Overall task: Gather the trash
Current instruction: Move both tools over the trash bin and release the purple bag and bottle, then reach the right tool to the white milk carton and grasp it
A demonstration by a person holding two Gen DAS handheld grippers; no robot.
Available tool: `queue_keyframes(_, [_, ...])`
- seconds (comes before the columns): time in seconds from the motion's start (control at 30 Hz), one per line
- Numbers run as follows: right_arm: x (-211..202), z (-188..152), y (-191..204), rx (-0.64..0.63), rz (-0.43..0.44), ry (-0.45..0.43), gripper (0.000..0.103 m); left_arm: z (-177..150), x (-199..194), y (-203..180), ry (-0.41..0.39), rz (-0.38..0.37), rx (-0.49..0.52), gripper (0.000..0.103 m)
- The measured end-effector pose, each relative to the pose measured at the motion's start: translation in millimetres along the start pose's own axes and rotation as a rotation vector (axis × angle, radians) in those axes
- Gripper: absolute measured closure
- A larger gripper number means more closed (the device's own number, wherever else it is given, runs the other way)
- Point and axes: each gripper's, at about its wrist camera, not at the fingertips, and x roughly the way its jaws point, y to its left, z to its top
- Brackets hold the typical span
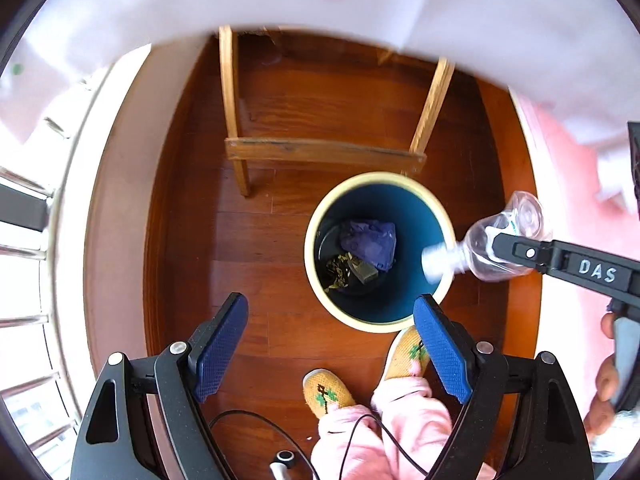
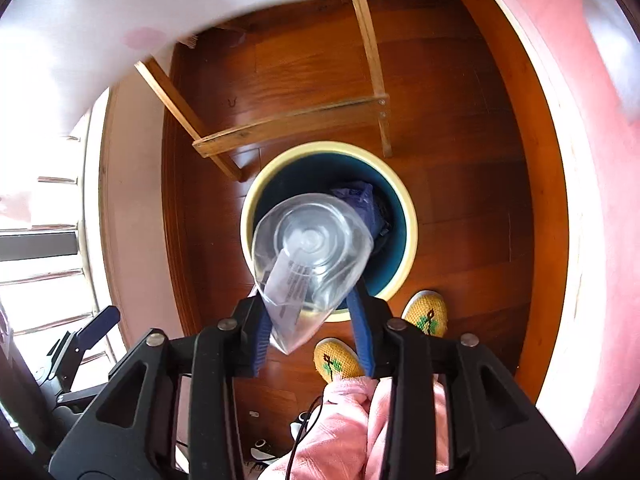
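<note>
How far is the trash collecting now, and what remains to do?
Already done: the bin holds a purple wrapper and dark scraps. In hand: the right gripper carries a clear plastic bottle cap-down above the bin's opening, blue pads at its sides. The left gripper is open and empty. Left: dropping the bottle in. Whether more trash waits elsewhere is not visible.

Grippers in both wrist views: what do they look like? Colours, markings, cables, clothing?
Both are black plastic frames with silver pivot bolts. The left gripper has blue, cross-hatch textured fingers. The right gripper has matching blue fingers; its side reads "DAS" in white. A thin black cable trails below. The person wears pink fleece trousers and yellow knitted slippers.
</note>
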Motion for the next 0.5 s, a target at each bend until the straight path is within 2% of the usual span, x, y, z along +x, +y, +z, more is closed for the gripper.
queue_keyframes(0.03, [-5,0,4,-0.007,-0.002,-0.003,0.064,0,-11,1,-0.009,-0.002,-0.003,0.017])
queue_keyframes(0.4, [-101,-21,36,-0.069,0.027,-0.046,0.062,5,-150,-5,-0.132,-0.009,0.047,0.017])
queue_keyframes(0.5, [-130,-29,45,-0.102,0.028,-0.080,0.057,6,-180,-4,-0.165,-0.009,0.053,0.017])
